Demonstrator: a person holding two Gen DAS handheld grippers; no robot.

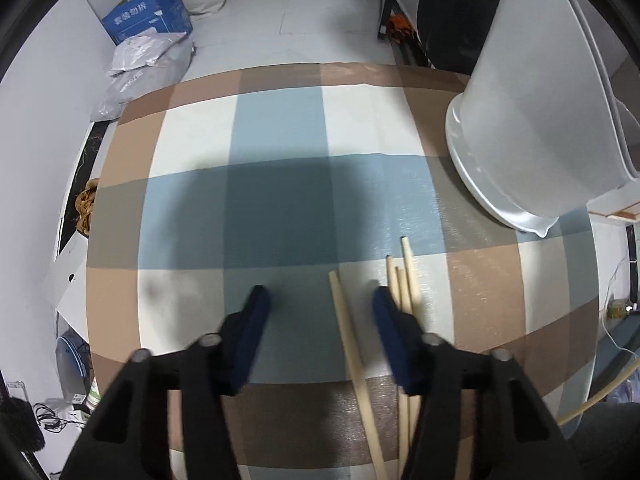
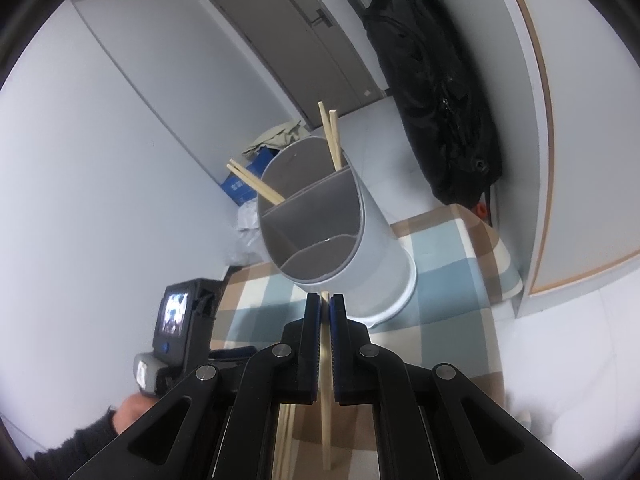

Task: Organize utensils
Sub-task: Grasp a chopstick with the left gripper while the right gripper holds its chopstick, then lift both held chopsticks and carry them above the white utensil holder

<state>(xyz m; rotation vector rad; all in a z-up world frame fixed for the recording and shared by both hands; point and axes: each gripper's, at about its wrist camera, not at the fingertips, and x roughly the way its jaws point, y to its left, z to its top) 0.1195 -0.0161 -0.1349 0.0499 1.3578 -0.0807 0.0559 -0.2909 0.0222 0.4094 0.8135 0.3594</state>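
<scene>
Left tongs (image 1: 320,300) hanging parted over one chopstick (image 1: 352,354) on surface (image 1: 276,128); right tongs (image 2: 325,304) clamping another chopstick (image 2: 326,400) near holder (image 2: 376,240).

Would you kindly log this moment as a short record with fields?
surface: checked tablecloth
holder: white divided utensil holder, four chopsticks already inside
loose: several chopsticks lying on the cloth
left gripper: open, one loose chopstick between its jaws, untouched
right gripper: shut on one chopstick, facing the holder
</scene>
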